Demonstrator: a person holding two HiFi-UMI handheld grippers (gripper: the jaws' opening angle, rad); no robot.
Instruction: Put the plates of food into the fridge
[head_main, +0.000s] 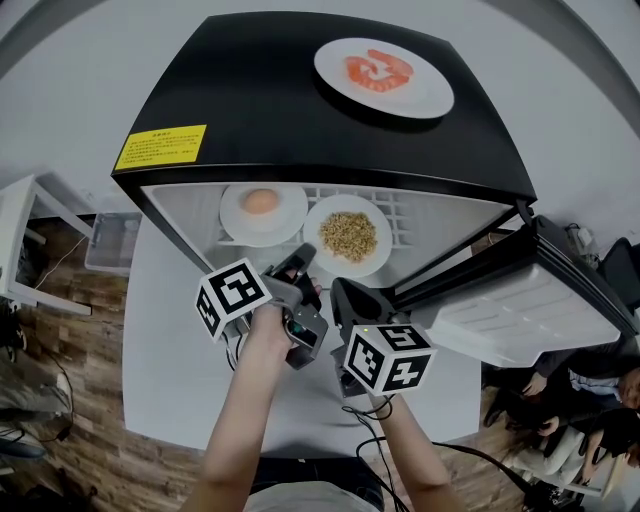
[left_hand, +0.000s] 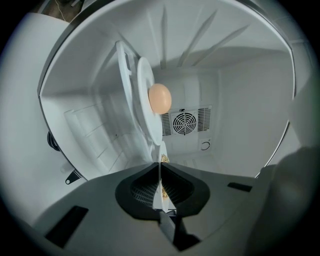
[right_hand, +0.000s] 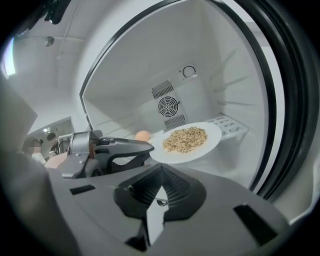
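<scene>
So the left gripper is pinching the near rim of the plate of grains, jaws clamped on that thin white edge (you can see it edge-on between them in the left gripper view). The plate is just inside the fridge, over the front part of the wire shelf. Can't tell if it's fully resting there. Ahead and to the left of that gripper is the egg plate, further back on the same shelf. The two rims are very close, and I can't tell if they touch. To the right of the grains there's bare shelf up to the side wall, and open space behind to the back wall. The right gripper sits just beside the left one, outside the opening and over the table, jaws pressed together on nothing. The door hangs wide open off to its right. The shrimp plate is on the fridge top, above both grippers, near the far right edge.
</scene>
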